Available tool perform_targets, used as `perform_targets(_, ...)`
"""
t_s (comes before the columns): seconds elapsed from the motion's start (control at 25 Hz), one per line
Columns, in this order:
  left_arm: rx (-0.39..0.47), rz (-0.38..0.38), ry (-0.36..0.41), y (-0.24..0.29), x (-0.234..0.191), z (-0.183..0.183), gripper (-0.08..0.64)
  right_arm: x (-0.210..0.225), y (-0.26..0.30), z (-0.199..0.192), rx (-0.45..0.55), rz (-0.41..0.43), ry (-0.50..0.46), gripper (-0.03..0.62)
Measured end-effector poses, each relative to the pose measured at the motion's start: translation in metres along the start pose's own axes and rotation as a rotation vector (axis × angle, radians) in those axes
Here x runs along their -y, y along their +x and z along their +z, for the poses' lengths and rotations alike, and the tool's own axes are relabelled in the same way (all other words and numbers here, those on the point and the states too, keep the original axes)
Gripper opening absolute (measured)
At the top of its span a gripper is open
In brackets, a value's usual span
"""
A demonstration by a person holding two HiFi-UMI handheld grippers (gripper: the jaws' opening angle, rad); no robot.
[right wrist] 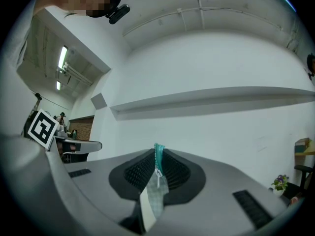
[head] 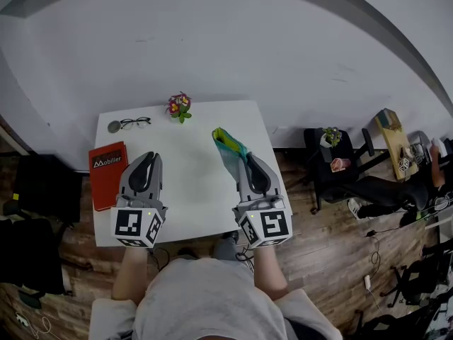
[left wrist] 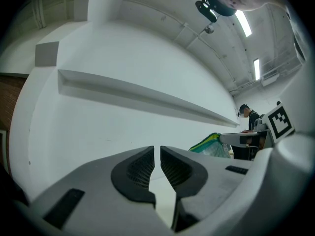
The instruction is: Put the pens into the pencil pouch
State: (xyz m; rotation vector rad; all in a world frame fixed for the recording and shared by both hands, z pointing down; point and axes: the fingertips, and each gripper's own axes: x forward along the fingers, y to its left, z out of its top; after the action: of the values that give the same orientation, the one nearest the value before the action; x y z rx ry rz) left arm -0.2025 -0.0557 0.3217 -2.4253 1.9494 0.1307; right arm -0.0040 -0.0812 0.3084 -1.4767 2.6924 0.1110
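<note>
My right gripper (head: 250, 160) is shut on the edge of a green and teal pencil pouch (head: 228, 146), which sticks out beyond its tips over the right side of the white table (head: 191, 197). In the right gripper view, the pouch's zip edge (right wrist: 157, 181) is pinched between the pads of the right gripper (right wrist: 158, 157). My left gripper (head: 146, 157) hovers over the table's left part, jaws nearly together with nothing between them. In the left gripper view the left gripper (left wrist: 157, 154) faces a white wall, with the pouch (left wrist: 214, 145) off to the right. No pens are in view.
A red book (head: 106, 172) lies at the table's left edge. Glasses (head: 134, 122), a small round object (head: 114, 127) and a small flower plant (head: 178, 106) sit along the far edge. Office chairs (head: 340, 165) stand right of the table.
</note>
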Motion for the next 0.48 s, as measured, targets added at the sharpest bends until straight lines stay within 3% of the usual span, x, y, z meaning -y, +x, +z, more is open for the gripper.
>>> perform_targets(0.48, -0.016, 0.028, -0.002, 0.0006, -0.0061, -0.0064, 0.057, 0.0044, 0.0049, -0.0080, -0.016, 0.004, 0.008, 0.061)
